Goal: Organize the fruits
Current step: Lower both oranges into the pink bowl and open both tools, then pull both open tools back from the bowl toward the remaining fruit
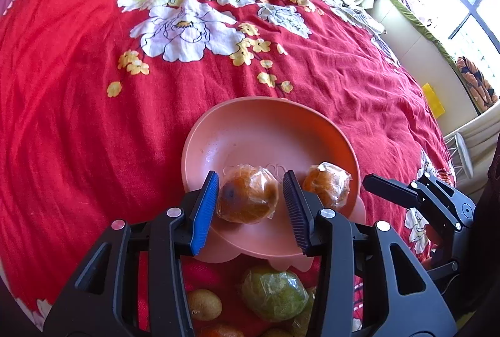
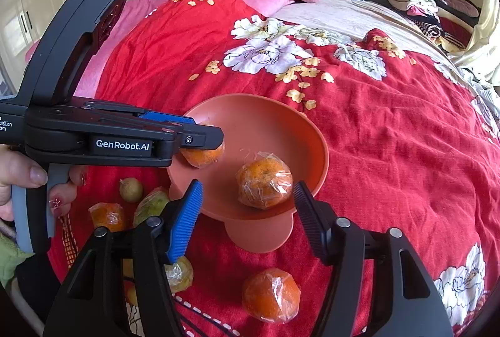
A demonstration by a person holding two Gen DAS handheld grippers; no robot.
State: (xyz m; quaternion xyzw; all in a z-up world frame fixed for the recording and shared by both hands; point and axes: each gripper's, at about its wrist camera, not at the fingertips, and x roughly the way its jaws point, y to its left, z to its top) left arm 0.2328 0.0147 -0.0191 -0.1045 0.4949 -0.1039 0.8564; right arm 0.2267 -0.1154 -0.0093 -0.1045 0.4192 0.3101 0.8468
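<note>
Both tools angle steeply down over the pink bowl [image 1: 218,131] on the bed. The left tool [image 1: 250,196] has its pads close around a wrapped orange [image 1: 248,196]; whether they press it is unclear. The right tool [image 2: 247,196] stands wide, a second wrapped orange [image 2: 264,184] lying loose between its fingers.

Two wrapped oranges [image 1: 248,196] — in pink bowl [image 1: 250,134]
</note>
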